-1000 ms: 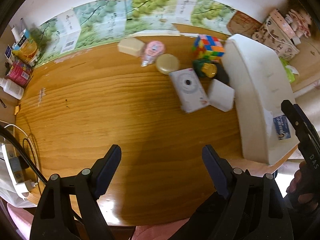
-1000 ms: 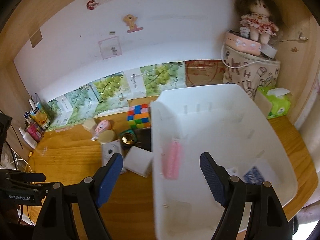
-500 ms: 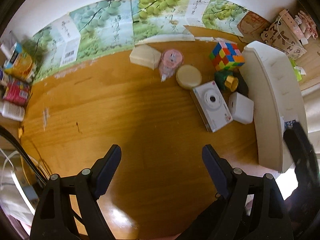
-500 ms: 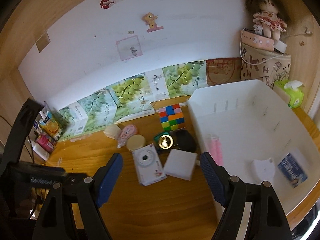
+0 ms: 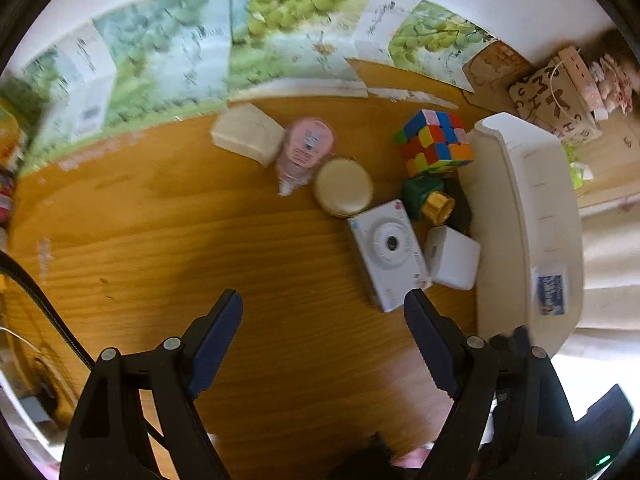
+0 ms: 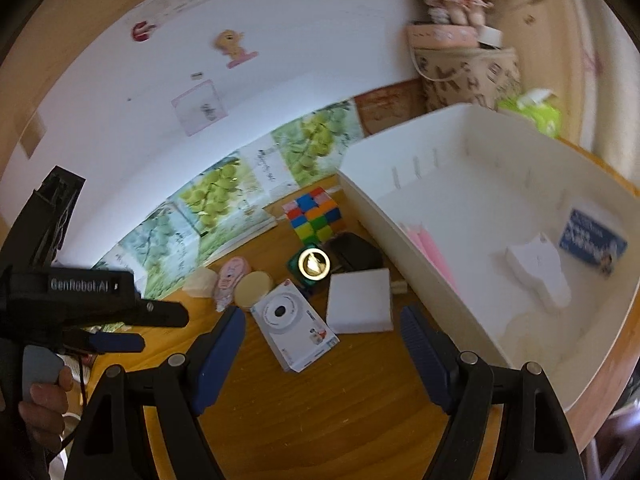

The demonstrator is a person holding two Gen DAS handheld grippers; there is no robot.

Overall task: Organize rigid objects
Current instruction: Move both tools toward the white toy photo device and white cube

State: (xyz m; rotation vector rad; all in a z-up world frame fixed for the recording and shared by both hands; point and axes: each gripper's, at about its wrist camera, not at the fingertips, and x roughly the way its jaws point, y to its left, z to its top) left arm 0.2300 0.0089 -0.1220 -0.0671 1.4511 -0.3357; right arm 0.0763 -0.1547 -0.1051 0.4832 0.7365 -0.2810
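Presently, both grippers hang above the wooden counter (image 5: pixel 160 240) with nothing between their fingers. The left gripper (image 5: pixel 322 336) has its fingers apart, over bare wood. The right gripper (image 6: pixel 320 340) likewise has its fingers spread, with the near end of a white toy camera (image 6: pixel 294 322) showing in the gap below them, untouched.

Beyond the fingers lies a cluster of loose items just left of a white plastic bin (image 6: pixel 460 280). The toy camera lies flat, lens up. A white square box (image 6: pixel 358 300) sits just beside it, close to the bin wall. Behind these stands a green bottle with a gold cap (image 6: pixel 314 265), with a black object (image 6: pixel 354 250) next to it against the bin. A cream round compact (image 5: pixel 343 188) touches the camera's far corner. A pink correction-tape dispenser (image 5: pixel 305 152) and a cream block (image 5: pixel 246 134) lie further left. A Rubik's cube (image 5: pixel 434 142) is farthest back, near the bin's corner.

Inside the bin are a pink item (image 6: pixel 430 252) against the near wall, a white shaped piece (image 6: pixel 538 276) and a blue card (image 6: pixel 592 240).

Along the wall stand grape-print cartons (image 5: pixel 280 40).
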